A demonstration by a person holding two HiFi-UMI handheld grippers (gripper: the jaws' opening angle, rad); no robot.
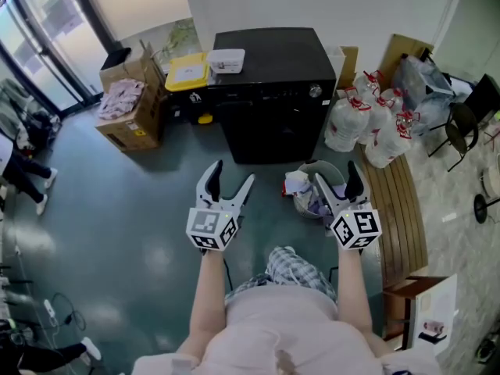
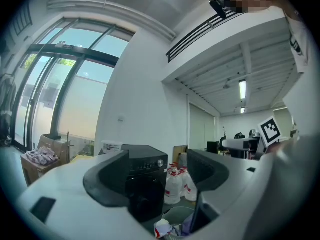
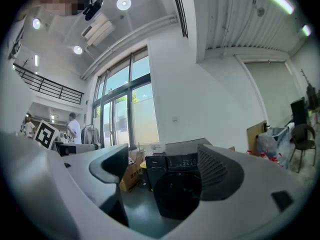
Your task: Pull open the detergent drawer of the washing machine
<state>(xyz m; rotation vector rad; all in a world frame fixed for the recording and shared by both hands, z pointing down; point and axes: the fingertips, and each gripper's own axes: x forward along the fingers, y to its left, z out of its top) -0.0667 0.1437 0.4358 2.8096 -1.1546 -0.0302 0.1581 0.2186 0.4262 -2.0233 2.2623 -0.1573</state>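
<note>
Black boxy washing machine [image 1: 269, 84], left claw [image 1: 232, 174], right claw [image 1: 336, 174], both gaping, empty

The washer [image 1: 269, 92] is showing a black shell, smooth and faintly glossy. The floor [image 1: 133, 225] is gleaming, smooth and dark, throwing back patches of light. The box [image 1: 133, 119] is looking like matt brown cardboard. The bench [image 1: 402, 209] is showing slatted wood. The jugs [image 1: 355, 119] are looking like cloudy plastic. The left gripper [image 1: 232, 174] and right gripper [image 1: 336, 174] are showing matt grey plastic, and one dark pad [image 3: 220, 171] of the right gripper is showing ribs.
</note>
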